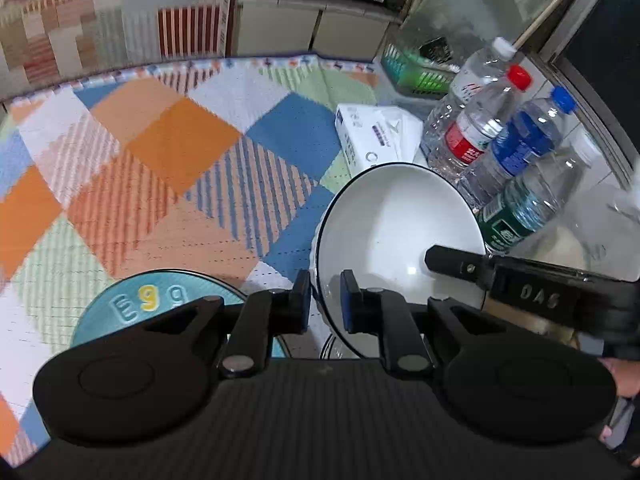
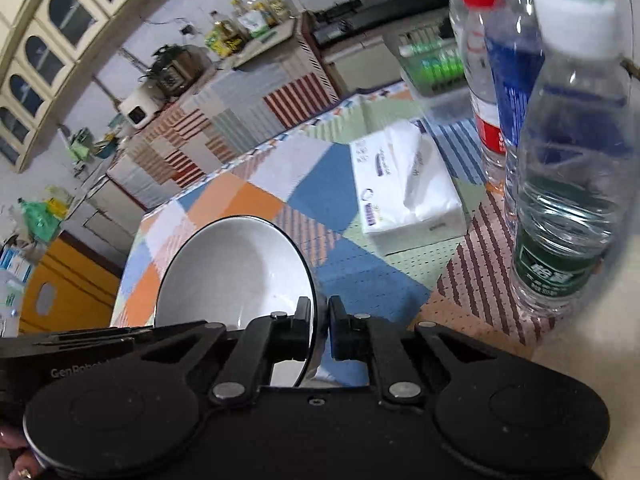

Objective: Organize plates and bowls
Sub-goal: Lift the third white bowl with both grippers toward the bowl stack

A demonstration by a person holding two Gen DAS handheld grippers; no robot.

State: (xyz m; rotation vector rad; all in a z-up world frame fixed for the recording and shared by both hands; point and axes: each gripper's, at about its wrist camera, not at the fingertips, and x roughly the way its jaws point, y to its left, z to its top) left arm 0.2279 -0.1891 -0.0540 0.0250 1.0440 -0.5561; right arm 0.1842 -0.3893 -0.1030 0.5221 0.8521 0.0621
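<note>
Gripping the white bowl (image 1: 396,224) from two sides: item one, left gripper (image 1: 325,300), jaws narrowed onto the near rim, one blue-faced pad inside the bowl and one outside it. Item two, right gripper (image 2: 319,328), jaws nearly closed on the opposite rim of the same bowl (image 2: 236,268), rim edge pinched between the pads. The bowl is tilted steeply, lifted off the table, its black-lined edge toward the left wrist camera.

Below the bowl, in the left wrist view: a curved white rim, possibly another dish; too little shows to be sure. To the left, touching the tablecloth: a teal round plate (image 1: 160,296), partly hidden by the gripper body.

Surface: checked tablecloth (image 1: 160,152) in orange, blue, green and white.

Further out: white tissue pack (image 2: 404,192), lying flat. Beside it, a row of clear water bottles: red-capped bottle (image 1: 476,128), blue-capped bottle (image 1: 528,136), green-labelled bottle (image 1: 528,204). Behind them, a green basket (image 1: 420,68).

Progress, judged: one bowl in hand and not yet set down; the teal plate sits apart and unstacked. Most of the sorting appears to remain. Destination not visible.

Writing legible: "E99" in raised letters on the teal plate, the middle character yellow; "DAS" on the right gripper's arm as seen by the left camera; "GenRobot" on the left gripper's body as seen by the right camera. Bottle and tissue labels are too blurred to read.
</note>
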